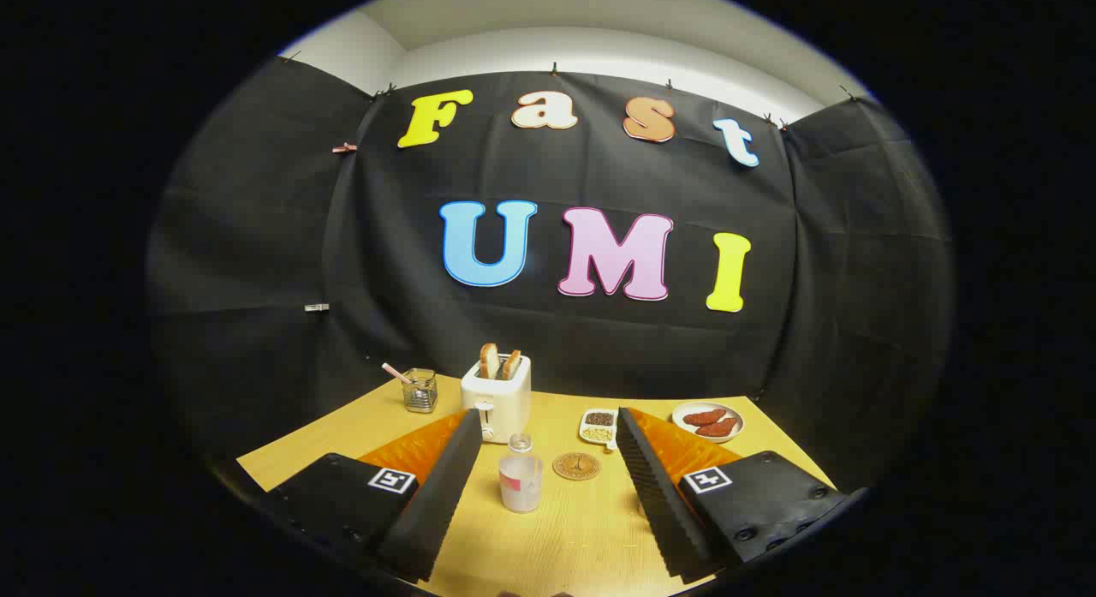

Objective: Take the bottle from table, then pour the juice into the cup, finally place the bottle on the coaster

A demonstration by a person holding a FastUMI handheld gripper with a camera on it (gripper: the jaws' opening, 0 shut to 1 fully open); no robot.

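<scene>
Wooden tabletop (565, 537) is carrying a small clear bottle (520, 475) between the gripper's (541, 481) widely spread fingers, touching neither. Just beside it, a round coaster (576, 466) is lying, with a white toaster (497, 397) holding two bread slices standing beyond.

Cup (520, 481) stands directly in front of the bottle (518, 444); just the bottle's neck and cap rise above the cup rim, body hidden. Level of juice cannot be told. Left finger (437, 503) of the wide-open tongs (543, 427) covers the toaster's (497, 397) lower left corner. Right finger hides part of the small dish (598, 426); its contents too small to identify. Coaster (576, 466) pattern unreadable. Near table (565, 546) edge cut off. Jar (419, 390) contents indistinct.
</scene>
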